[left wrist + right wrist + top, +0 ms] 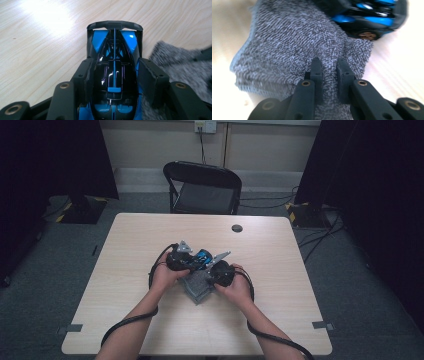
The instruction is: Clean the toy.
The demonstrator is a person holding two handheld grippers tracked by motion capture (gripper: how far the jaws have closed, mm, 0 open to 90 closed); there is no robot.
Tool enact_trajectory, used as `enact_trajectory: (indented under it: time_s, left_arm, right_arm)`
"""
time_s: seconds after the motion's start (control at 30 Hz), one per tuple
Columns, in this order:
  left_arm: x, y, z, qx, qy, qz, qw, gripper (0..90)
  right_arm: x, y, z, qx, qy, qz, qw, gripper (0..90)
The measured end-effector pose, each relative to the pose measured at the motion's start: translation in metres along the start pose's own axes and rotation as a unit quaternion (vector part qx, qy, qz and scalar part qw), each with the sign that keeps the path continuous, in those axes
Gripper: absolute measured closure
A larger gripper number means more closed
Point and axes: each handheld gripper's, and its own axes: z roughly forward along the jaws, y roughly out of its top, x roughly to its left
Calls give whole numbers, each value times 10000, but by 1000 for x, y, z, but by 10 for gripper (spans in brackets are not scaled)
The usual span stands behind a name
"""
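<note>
Overhead, both hands meet near the middle of the pale wooden table [280, 270]. The left claw [192, 260] and the right claw [214, 270] sit close together over a blue and black toy car [202, 257] and a grey cloth [199, 287]. A black folding chair [205, 187] stands beyond the far edge, and a small dark disc [237, 228] lies on the table well apart from the work.

Along the left claw [115, 75], its jaws stand on either side of the toy car [114, 62], close against the cabin; the near jaw looks to touch the body, but whether the far one bears on it I cannot tell for sure. The car is glossy black down the middle with bright blue panels and a dark wing bar at its far end. That slick, tapering shell could slide out forward if the squeeze is light or uneven. The grey cloth [175, 62] lies just beside it.

Along the right claw [329, 72], the jaws are drawn nearly together with a fold of the grey cloth [292, 42] pinched between them. The cloth is a nubbly, loose terry weave, so the fold could pull free under a tug, or drag against the toy car [372, 17], which touches its far edge and shows a bronze wheel. The picture is blurred.
</note>
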Motion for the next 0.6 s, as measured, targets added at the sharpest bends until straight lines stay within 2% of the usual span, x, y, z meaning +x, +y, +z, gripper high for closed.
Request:
enact_trajectory:
  time_s: [0.27, 0.43, 0.6]
  left_arm:
    - [0, -1, 0, -43, 5, 5, 10000, 476]
    - [0, -2, 0, -72, -5, 5, 10000, 477]
    - [0, -2, 0, -69, -12, 7, 10000, 477]
  right_arm:
    - [-17, 2, -1, 112, -235, 215, 9994, 783]
    - [-21, 2, -3, 142, -368, 260, 9989, 782]
    - [-30, -1, -5, 152, -536, 446, 9975, 781]
